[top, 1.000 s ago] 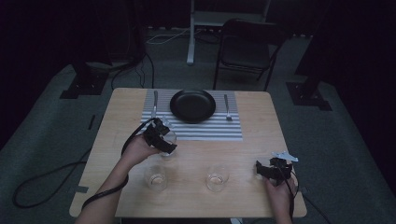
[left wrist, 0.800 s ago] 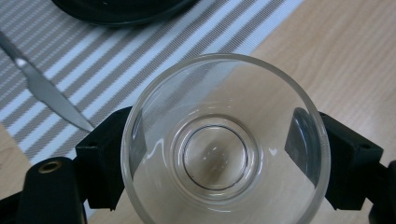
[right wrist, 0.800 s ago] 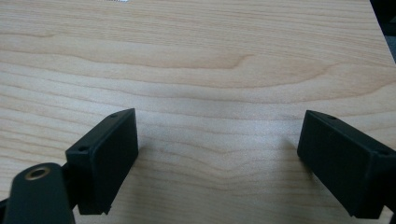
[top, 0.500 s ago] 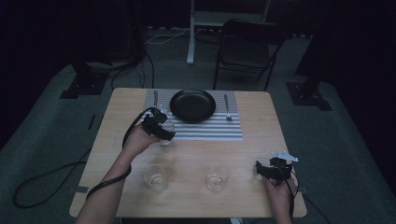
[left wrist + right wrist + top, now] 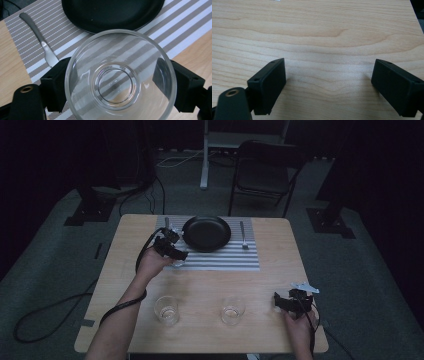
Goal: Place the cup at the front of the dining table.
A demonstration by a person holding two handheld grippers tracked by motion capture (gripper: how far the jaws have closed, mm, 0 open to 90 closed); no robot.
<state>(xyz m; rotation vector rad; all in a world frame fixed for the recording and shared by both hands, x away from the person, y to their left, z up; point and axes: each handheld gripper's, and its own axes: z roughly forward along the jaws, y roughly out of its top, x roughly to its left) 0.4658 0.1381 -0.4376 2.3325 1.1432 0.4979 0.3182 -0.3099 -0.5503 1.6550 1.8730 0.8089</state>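
Wooden table (image 5: pixel 200 280); left gripper (image 5: pixel 117 82) clamped around clear glass (image 5: pixel 120 75) above striped mat (image 5: pixel 180 27), beside black plate (image 5: pixel 112 12); right gripper (image 5: pixel 329 87) spread apart, holding nothing.

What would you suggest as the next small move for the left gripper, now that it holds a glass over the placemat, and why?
Probably lower it: the left gripper has its jaws clamped on the clear glass, which hangs over the striped placemat between the knife and the black plate. That spot looks free, so setting it down there seems sensible.
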